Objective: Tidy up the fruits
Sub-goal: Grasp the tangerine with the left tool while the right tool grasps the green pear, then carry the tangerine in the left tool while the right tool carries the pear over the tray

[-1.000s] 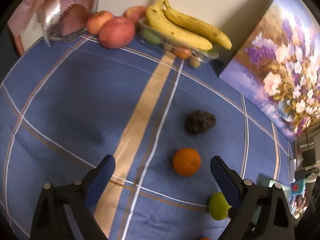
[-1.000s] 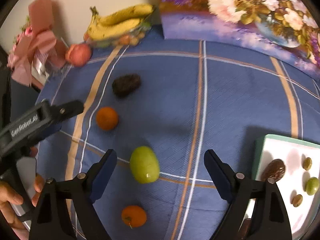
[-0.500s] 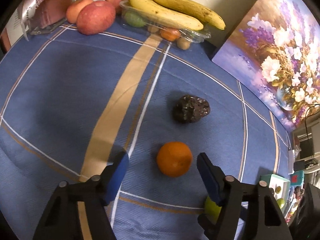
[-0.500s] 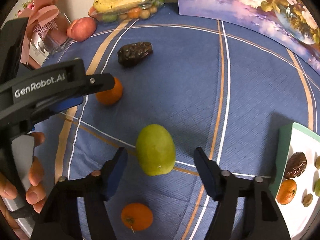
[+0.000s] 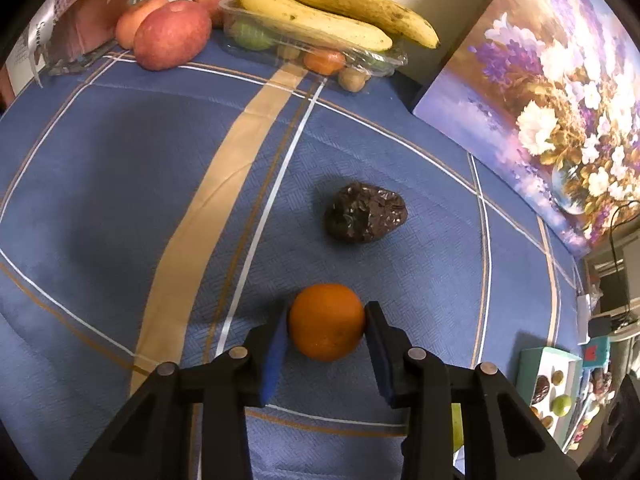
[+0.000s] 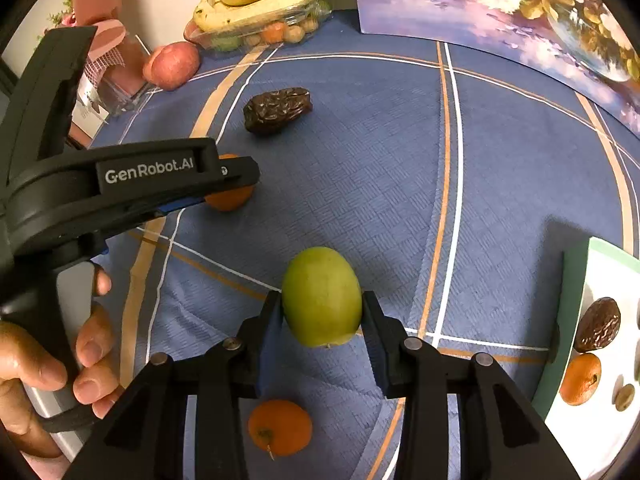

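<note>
The left gripper point(image 5: 326, 330) has its jaws clamped on an orange point(image 5: 326, 322), both pads touching its sides, on the blue plaid cloth of the table point(image 5: 120, 184). The right gripper point(image 6: 322, 320) has its jaws closed on a green fruit point(image 6: 322, 296), gripped on both sides.

In the right wrist view, a second orange point(image 6: 280, 426) lies on the cloth just near of the green fruit, partly behind the right gripper's fingers. Far and to the left, the left gripper shows from the side, held by the person's left hand point(image 6: 48, 364), with its orange peeking out past the tip. One dark wrinkled date point(image 5: 364, 218) lies alone on the cloth, just beyond the clamped orange.

At the near right edge sits a white tray with a green rim point(image 6: 576, 280); it holds one date point(image 6: 598, 324), one orange point(image 6: 580, 378) and a few small fruits too cut off to count.

At the far edge, a clear plastic tray point(image 5: 372, 58) holds small fruits, with two bananas point(image 5: 320, 4) lying on top. Left of it stand three red apples point(image 5: 172, 34). A flower painting point(image 5: 560, 92) leans at the far right.
</note>
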Available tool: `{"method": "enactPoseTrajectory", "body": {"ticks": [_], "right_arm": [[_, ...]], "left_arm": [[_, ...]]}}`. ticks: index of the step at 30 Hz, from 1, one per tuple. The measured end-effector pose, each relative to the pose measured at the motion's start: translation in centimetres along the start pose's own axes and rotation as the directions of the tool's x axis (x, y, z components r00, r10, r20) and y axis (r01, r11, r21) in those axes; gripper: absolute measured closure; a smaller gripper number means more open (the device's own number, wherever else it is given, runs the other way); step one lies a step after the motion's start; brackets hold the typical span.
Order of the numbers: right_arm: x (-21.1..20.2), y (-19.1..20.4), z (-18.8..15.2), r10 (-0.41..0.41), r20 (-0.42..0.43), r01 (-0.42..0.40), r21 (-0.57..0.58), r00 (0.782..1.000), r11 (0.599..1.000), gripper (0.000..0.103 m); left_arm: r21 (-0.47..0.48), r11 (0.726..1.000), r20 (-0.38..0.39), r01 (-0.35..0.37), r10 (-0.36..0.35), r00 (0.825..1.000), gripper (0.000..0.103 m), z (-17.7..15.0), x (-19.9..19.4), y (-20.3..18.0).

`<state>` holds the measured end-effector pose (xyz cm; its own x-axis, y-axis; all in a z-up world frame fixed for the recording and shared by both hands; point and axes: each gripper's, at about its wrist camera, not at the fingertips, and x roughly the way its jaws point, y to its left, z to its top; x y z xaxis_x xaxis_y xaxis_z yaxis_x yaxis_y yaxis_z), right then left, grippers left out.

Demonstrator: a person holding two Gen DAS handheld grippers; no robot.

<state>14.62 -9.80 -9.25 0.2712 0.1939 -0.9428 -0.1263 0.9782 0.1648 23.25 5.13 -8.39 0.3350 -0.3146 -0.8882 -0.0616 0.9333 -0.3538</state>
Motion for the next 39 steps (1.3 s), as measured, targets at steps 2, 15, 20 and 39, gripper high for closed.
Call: {"method": "enactPoseTrajectory", "body": {"ticks": [2,15,20,39], "right_arm": [[-0.5,-0.2,-0.1,0.003,0.009,-0.003,0.007,1.0,1.0,0.062],[-6.5,-2.9,-2.1,-0.019,0.115,0.01,0.08,0.993,0.997,0.062],[-9.0,-5.3,-3.4,-0.053,0.158,0.03,0.145,0.986,0.989,0.062],[-14.1,-14.8,-8.0,-0.228,0.24,0.122,0.389,0.944,0.913,0.062]], "left_arm": [[-0.005,1.0,0.01,-0.002,0.002,1.0,0.063,0.0,-0.6,0.1],[0.032,0.999,0.062,-0.009,0.007,0.998,0.063,-1.2,-5.1,-1.7],[0.067,0.997,0.064,-0.031,0.027,0.998,0.063,-1.8,-5.5,-3.3],[0.204,0.979,0.072,-0.025,0.01,0.997,0.063,-4.7,-7.7,-10.7]]}}
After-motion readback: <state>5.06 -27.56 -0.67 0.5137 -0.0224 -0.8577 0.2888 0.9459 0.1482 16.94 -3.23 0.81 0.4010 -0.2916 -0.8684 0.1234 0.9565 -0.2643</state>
